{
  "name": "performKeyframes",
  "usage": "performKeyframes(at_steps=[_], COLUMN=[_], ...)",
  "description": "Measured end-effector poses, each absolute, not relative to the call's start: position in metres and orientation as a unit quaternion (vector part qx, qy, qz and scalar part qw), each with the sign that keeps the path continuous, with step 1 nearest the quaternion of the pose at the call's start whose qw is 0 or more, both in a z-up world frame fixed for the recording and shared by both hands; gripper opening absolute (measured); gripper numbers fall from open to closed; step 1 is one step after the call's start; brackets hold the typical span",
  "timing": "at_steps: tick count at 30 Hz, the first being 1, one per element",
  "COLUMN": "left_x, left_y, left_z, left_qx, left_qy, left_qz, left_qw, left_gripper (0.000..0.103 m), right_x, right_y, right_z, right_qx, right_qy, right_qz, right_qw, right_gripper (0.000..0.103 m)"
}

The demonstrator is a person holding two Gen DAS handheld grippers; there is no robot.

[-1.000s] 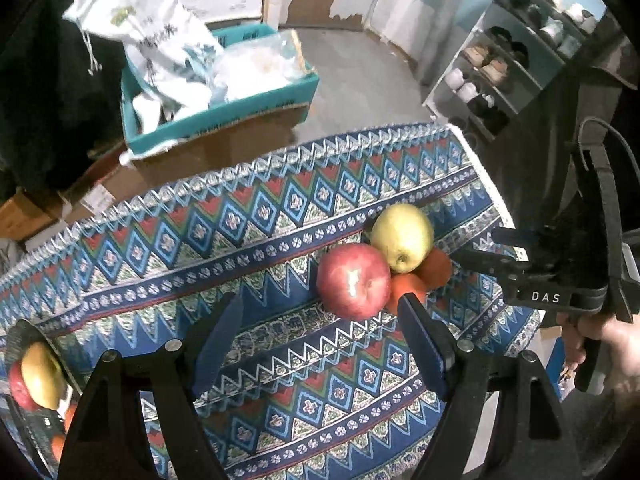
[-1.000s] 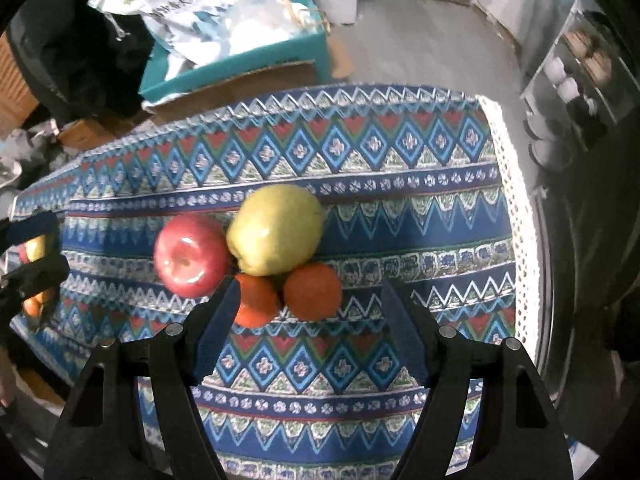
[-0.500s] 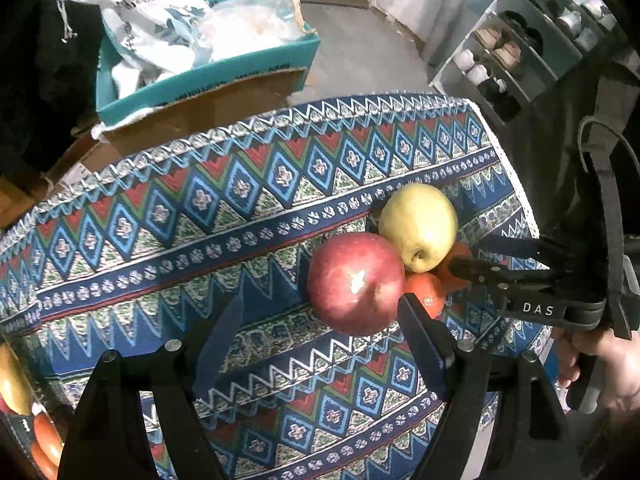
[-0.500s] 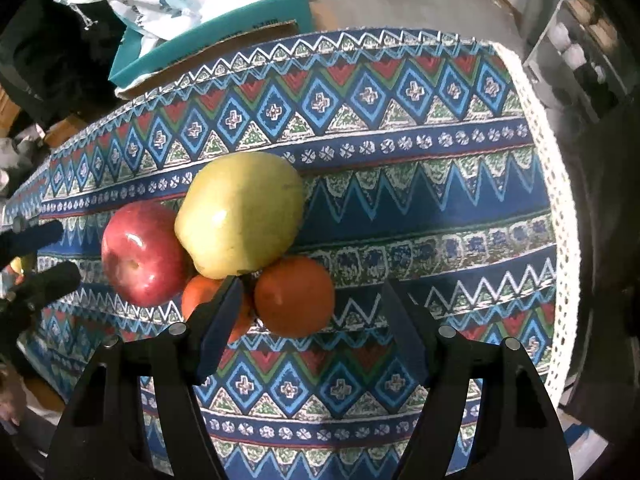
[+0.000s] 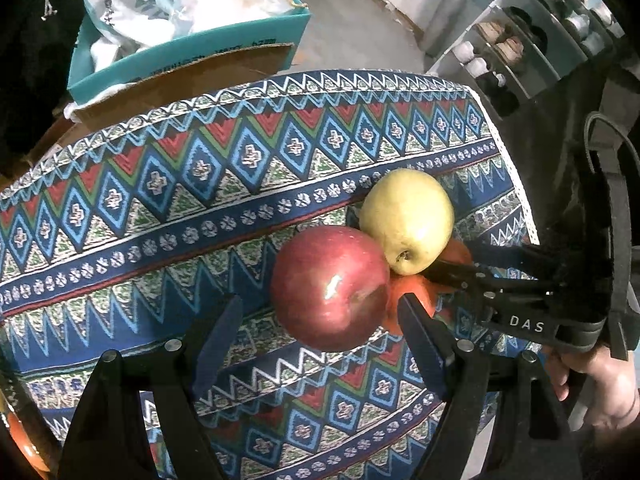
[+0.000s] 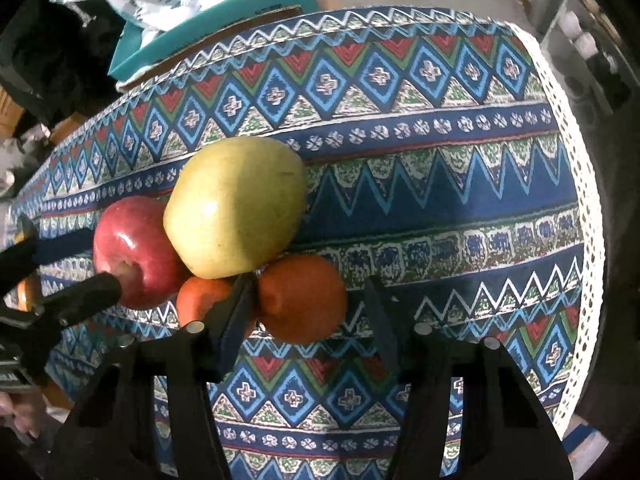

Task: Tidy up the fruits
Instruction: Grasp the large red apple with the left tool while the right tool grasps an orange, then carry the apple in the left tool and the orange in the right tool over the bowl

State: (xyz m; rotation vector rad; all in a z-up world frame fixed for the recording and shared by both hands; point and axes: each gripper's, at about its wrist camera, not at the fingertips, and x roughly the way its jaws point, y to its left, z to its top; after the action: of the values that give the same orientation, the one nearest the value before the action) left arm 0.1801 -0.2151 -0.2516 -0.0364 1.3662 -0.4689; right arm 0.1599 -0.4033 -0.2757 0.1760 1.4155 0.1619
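Observation:
A red apple (image 5: 330, 288), a yellow-green apple (image 5: 408, 220) and two oranges huddle together on the patterned tablecloth (image 5: 180, 184). My left gripper (image 5: 316, 340) is open, its jaws on either side of the red apple's near face. In the right wrist view the red apple (image 6: 134, 252), yellow apple (image 6: 236, 206), left orange (image 6: 202, 300) and right orange (image 6: 302, 298) show. My right gripper (image 6: 310, 306) is open, its jaws straddling the right orange. The right gripper (image 5: 472, 268) also shows in the left wrist view, reaching in from the right.
A teal cardboard box (image 5: 192, 48) with plastic bags stands behind the table. A shoe rack (image 5: 540, 40) is at the far right. The cloth's white lace edge (image 6: 580, 200) marks the table's right side. More fruit shows at the far lower left (image 5: 24, 448).
Both grippers have moved closer to the fruit cluster. The left now frames the red apple, the right now straddles the right orange. Both stay open.

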Motion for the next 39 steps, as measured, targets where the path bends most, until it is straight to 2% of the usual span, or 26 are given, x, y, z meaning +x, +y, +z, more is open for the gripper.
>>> performKeyframes(at_steps=[3,6,9,23,25,26,39], left_x=[0.181,0.183,0.185,0.190,0.191,0.190,0.177], left_y=[-0.221,-0.226,-0.230,-0.231,-0.231,-0.229,-0.218], left_z=[-0.254,-0.258,-0.261,-0.290,-0.291,-0.290,-0.264], left_qx=[-0.018,-0.021,-0.024,-0.039,-0.044,-0.045,0.009], left_qy=[0.626,0.631,0.634,0.652,0.651,0.648,0.605], left_qz=[-0.216,-0.215,-0.216,-0.211,-0.223,-0.227,-0.220], left_qw=[0.749,0.745,0.742,0.727,0.725,0.725,0.765], left_gripper=[0.081,0.081,0.081,0.083,0.079,0.075,0.075], right_x=[0.158,0.157,0.158,0.147,0.146,0.145,0.146], right_y=[-0.399,-0.396,-0.397,-0.409,-0.406,-0.405,-0.382], right_z=[-0.285,-0.284,-0.283,-0.237,-0.233,-0.231,-0.221], right_qx=[0.059,0.055,0.053,0.057,0.055,0.053,0.031], right_qy=[0.660,0.651,0.651,0.607,0.604,0.603,0.585], right_qz=[0.075,0.074,0.072,0.060,0.065,0.067,0.076], right_qw=[0.745,0.753,0.754,0.790,0.793,0.794,0.807], right_gripper=[0.055,0.047,0.046,0.046,0.046,0.046,0.046])
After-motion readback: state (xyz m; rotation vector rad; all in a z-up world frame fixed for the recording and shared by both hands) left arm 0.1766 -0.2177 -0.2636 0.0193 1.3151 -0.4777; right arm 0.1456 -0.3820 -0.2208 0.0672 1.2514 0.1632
